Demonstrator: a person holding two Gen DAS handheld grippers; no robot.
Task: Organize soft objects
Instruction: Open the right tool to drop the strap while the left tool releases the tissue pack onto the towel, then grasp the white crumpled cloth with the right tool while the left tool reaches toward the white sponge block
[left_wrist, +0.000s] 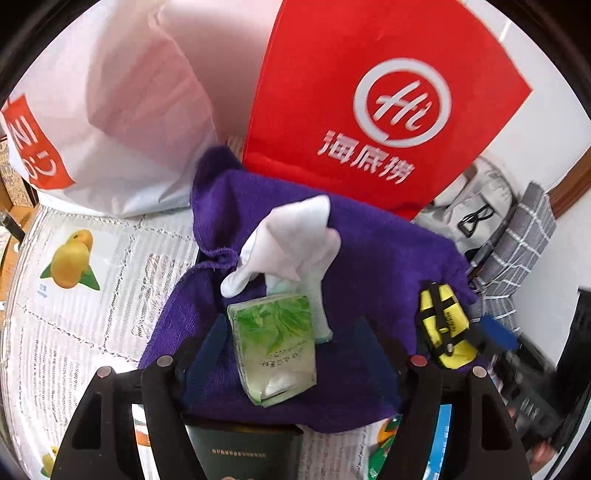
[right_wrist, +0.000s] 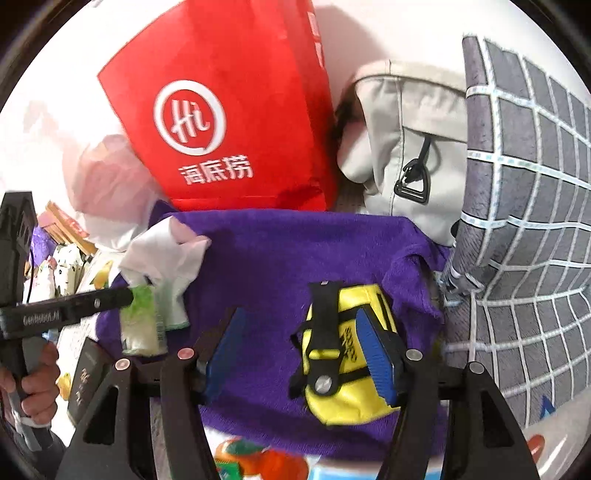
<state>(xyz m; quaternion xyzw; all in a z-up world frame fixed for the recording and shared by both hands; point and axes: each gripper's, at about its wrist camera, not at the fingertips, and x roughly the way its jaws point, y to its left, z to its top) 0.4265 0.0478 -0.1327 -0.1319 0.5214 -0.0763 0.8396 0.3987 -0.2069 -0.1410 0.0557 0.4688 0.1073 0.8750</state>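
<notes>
A purple towel (left_wrist: 369, 251) lies spread on the table. On it lie a green tissue pack (left_wrist: 275, 343), a crumpled white fabric piece (left_wrist: 291, 240) and a yellow pouch (right_wrist: 351, 369) with a black strap. My left gripper (left_wrist: 291, 325) stands open, one blue pad on each side of the tissue pack and clear of it. My right gripper (right_wrist: 301, 317) is open around the yellow pouch: the right pad (right_wrist: 376, 350) is at its side and the left pad stands well off. In the right wrist view the left gripper (right_wrist: 92, 301) reaches in from the left, held by a hand (right_wrist: 37, 373).
A red paper bag (left_wrist: 369, 110) and a white plastic bag (left_wrist: 122, 122) stand behind the towel. A light grey bag (right_wrist: 406, 147) and a grey checked cushion (right_wrist: 524, 221) sit at the right. A dark green booklet (left_wrist: 243, 454) lies at the near edge on the fruit-print tablecloth (left_wrist: 74, 266).
</notes>
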